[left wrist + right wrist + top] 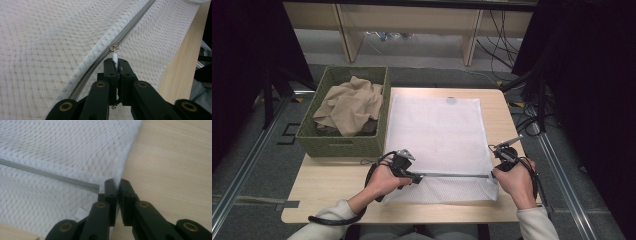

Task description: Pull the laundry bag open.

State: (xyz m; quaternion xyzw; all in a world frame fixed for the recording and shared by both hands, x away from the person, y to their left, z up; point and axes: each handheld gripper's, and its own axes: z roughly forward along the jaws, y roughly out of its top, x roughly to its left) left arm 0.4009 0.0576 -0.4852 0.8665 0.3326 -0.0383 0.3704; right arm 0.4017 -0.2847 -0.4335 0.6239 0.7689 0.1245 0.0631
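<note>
A white mesh bag [437, 135] lies flat on the wooden table [332, 185], with a grey zipper [457, 175] running across its near end. In the left gripper view, my left gripper [115, 60] is shut on the white pull tab [115, 56] just below the metal slider [114, 47]. From above, the left gripper [417, 176] sits at the zipper's left end. My right gripper [116, 182] is shut on the bag's side edge [125, 165], beside the zipper's closed end [95, 187]. Seen from the high view, the right gripper [495, 169] holds the bag's right edge.
A green woven basket [344, 145] stands at the table's back left, holding a crumpled beige cloth [349, 105]. Bare wood [175, 157] lies to the right of the bag. Beyond the table are wooden furniture legs and cables on the floor.
</note>
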